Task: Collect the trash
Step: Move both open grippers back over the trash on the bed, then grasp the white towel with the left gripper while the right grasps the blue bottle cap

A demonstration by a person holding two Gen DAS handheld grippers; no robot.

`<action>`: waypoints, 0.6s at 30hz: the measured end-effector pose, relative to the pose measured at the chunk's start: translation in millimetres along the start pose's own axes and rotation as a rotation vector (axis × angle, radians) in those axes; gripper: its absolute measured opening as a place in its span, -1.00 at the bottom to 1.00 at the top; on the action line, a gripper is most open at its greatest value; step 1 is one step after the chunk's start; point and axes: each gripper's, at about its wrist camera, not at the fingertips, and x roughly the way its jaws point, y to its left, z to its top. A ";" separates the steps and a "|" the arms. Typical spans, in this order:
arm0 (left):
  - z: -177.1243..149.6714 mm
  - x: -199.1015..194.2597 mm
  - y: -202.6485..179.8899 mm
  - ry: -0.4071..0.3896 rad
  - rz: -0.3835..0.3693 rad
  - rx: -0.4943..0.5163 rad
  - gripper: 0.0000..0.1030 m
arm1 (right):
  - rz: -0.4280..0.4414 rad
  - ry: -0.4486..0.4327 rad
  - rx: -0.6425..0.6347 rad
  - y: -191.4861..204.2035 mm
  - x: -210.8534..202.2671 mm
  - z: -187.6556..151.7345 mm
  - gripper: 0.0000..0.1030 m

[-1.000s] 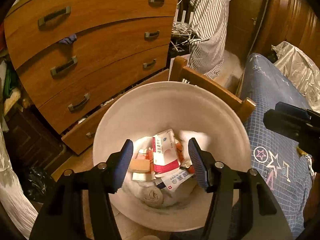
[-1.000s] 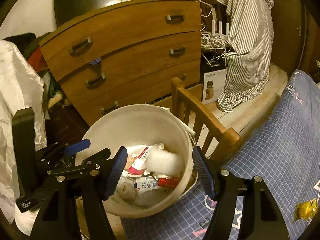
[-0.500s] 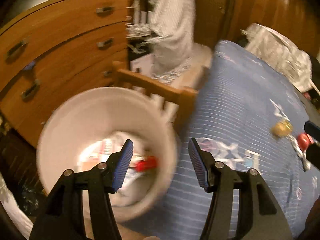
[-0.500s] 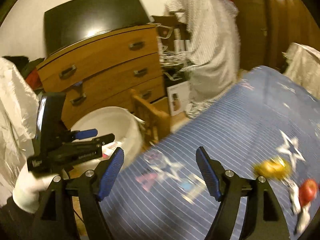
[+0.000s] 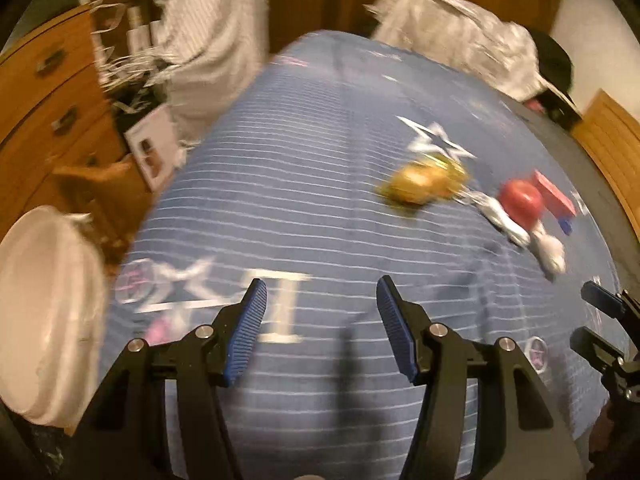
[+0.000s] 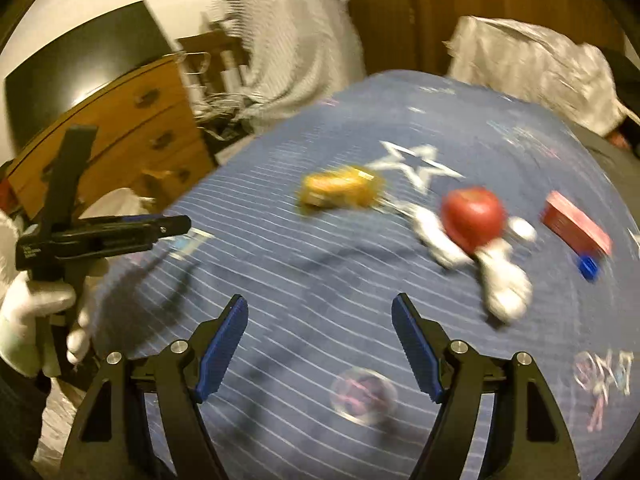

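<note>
While my right claw (image 6: 318, 346) and left claw (image 5: 318, 330) are both hanging apart and empty over the bed (image 6: 280, 280), I am judging the gold wrapper (image 6: 340, 192) beside the apple (image 6: 472, 216) needs a slow, low pinch.

Warm, dim indoor light tinted both views yellow. Motion blur smeared the bedspread (image 5: 320, 208), wrapper (image 6: 340, 190) and apple (image 6: 472, 216); only the gripper fingers (image 5: 244, 332) stayed sharp. Fisheye bending curved the edges, with dark corners. Soft shadows crossed the cloth.
</note>
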 end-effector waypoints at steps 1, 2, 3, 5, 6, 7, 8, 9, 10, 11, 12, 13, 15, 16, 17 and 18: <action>0.7 5.5 -12.9 0.009 -0.017 0.019 0.07 | -0.021 0.003 0.021 -19.6 -4.6 -8.0 0.46; 1.3 10.2 -24.3 0.017 -0.029 0.038 0.07 | -0.033 0.005 0.030 -26.2 -4.8 -10.7 0.46; 2.5 15.6 -38.1 0.026 -0.045 0.062 0.07 | -0.049 0.005 0.045 -44.0 -9.1 -16.3 0.46; 4.7 22.7 -64.0 0.035 -0.069 0.099 0.07 | -0.072 -0.001 0.063 -70.0 -13.3 -21.7 0.46; 6.4 26.3 -78.4 0.037 -0.079 0.122 0.07 | -0.096 -0.013 0.084 -90.6 -17.7 -23.4 0.46; 8.1 29.1 -91.2 0.038 -0.088 0.141 0.07 | -0.127 -0.021 0.114 -109.7 -19.1 -22.5 0.45; 8.9 30.0 -100.2 0.038 -0.096 0.158 0.07 | -0.164 -0.026 0.144 -131.4 -20.5 -22.9 0.44; 10.2 33.2 -111.4 0.040 -0.105 0.178 0.07 | -0.216 -0.030 0.179 -159.8 -21.9 -23.0 0.43; 11.4 35.7 -119.1 0.042 -0.114 0.190 0.07 | -0.253 -0.026 0.206 -180.4 -19.5 -21.7 0.42; 13.0 40.8 -128.1 0.048 -0.124 0.203 0.07 | -0.293 -0.010 0.234 -206.3 -15.7 -21.3 0.39; 14.5 45.7 -134.9 0.055 -0.128 0.211 0.07 | -0.319 0.002 0.253 -225.3 -11.8 -20.0 0.37; 16.8 53.3 -143.9 0.069 -0.131 0.221 0.07 | -0.351 0.023 0.275 -250.8 -4.6 -18.7 0.37; 20.3 67.6 -161.6 0.097 -0.154 0.231 0.07 | -0.379 0.061 0.290 -279.9 8.8 -14.4 0.36; 21.5 71.6 -167.3 0.103 -0.155 0.235 0.07 | -0.395 0.077 0.293 -294.3 16.1 -12.8 0.36; 22.2 75.8 -174.8 0.107 -0.156 0.242 0.07 | -0.400 0.088 0.301 -304.6 22.1 -11.9 0.36; 22.2 79.0 -181.5 0.111 -0.162 0.247 0.07 | -0.403 0.094 0.308 -311.7 27.2 -10.2 0.36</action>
